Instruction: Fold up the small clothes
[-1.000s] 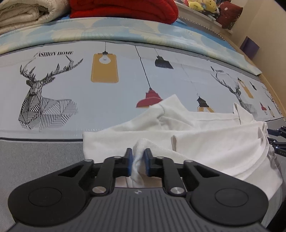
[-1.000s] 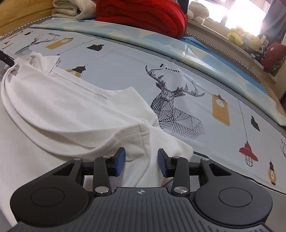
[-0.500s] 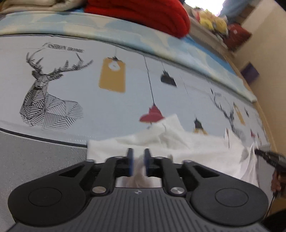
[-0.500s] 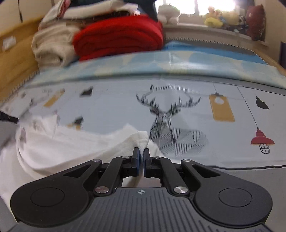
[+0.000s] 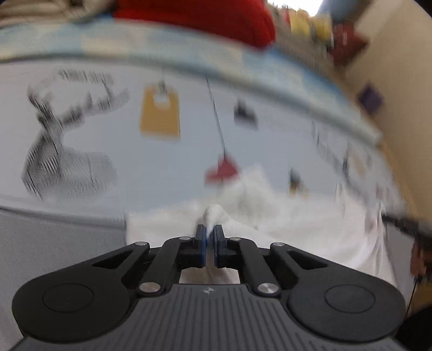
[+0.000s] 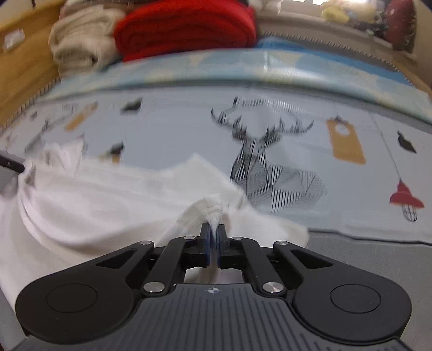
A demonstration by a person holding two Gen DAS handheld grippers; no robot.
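Note:
A white garment (image 5: pixel 283 224) lies crumpled on a bed sheet printed with deer and lamps. My left gripper (image 5: pixel 210 231) is shut on a bunched edge of the garment. My right gripper (image 6: pixel 213 231) is shut on another pinched edge of the same white garment (image 6: pixel 108 199), which spreads to the left in the right wrist view. The right gripper shows at the right edge of the left wrist view (image 5: pixel 405 224); the left gripper shows at the left edge of the right wrist view (image 6: pixel 10 163). Both views are blurred by motion.
A red folded blanket (image 6: pixel 186 29) and a beige folded blanket (image 6: pixel 81 51) lie at the back of the bed. Stuffed toys (image 6: pixel 337 13) sit along the window ledge. A wooden headboard (image 6: pixel 19 67) stands at the left. A grey mattress strip (image 6: pixel 378 264) runs nearest me.
The right gripper has closed on the garment edge. Both grippers now hold the cloth pinched up in a ridge, and both views have shifted and blurred with motion.

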